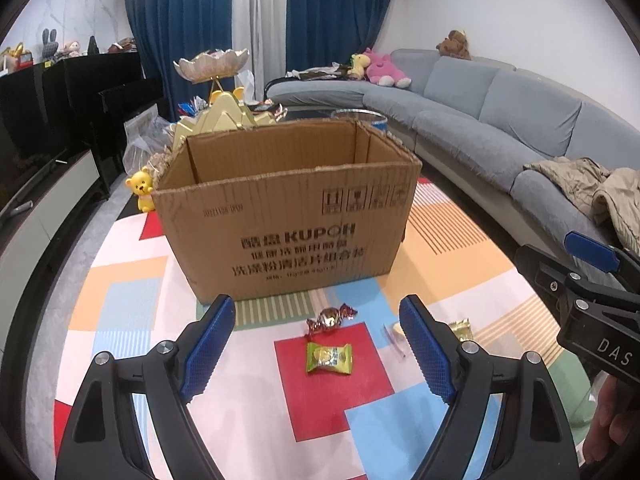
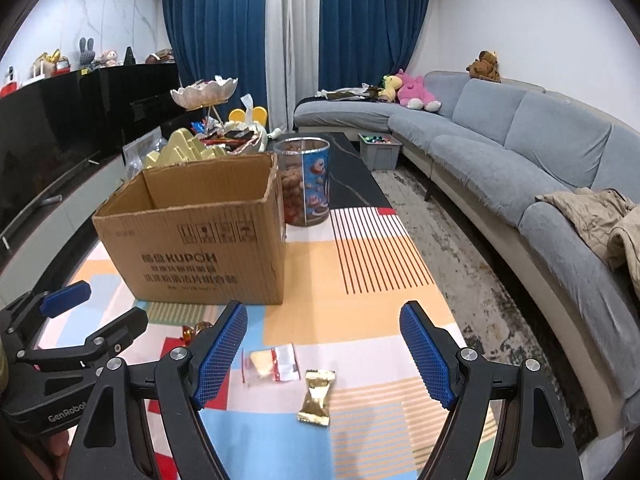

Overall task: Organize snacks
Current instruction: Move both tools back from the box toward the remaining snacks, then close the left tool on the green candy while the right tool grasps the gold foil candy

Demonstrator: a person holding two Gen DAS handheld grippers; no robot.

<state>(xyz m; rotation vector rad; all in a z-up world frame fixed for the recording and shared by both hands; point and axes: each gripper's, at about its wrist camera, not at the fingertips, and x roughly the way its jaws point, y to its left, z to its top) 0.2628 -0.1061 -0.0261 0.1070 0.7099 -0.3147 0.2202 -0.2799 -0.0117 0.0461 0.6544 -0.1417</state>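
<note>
Left gripper (image 1: 316,344) wide open and empty above green candy (image 1: 329,358) lying crosswise, right gripper (image 2: 323,350) likewise above gold packet (image 2: 316,397) lying lengthwise towards the cardboard box (image 2: 192,248), clear packet (image 2: 272,364) partly hidden by a finger.

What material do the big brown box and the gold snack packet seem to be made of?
The brown box looks like corrugated cardboard with a matte finish: its torn top edges show the fluting and the print is dull. The gold packet seems to be metallised foil or plastic film: it is shiny, crinkled and has crimped ends. Which of the two, I cannot tell.
</note>
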